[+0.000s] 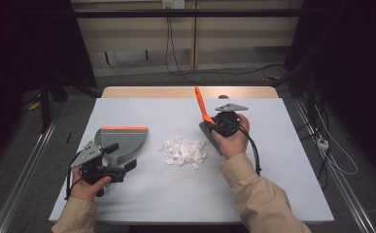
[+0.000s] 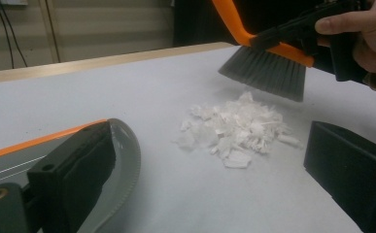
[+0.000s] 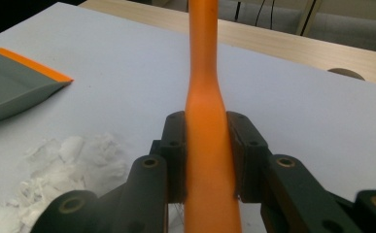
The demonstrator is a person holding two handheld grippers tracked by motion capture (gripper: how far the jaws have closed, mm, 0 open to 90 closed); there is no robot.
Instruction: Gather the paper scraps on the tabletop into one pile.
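Right tool (image 3: 208, 160) clamps the orange brush (image 1: 203, 110) handle, bristles just right of scraps (image 1: 184, 151) mid-surface. Left tool (image 1: 109, 170) state unclear beside dustpan (image 1: 122, 141). Advice: sweep low, short strokes toward pan lip; steady pan.

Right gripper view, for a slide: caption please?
Right gripper clamps the orange plastic brush handle above a white paper-scrap pile, grey orange-edged dustpan beyond.
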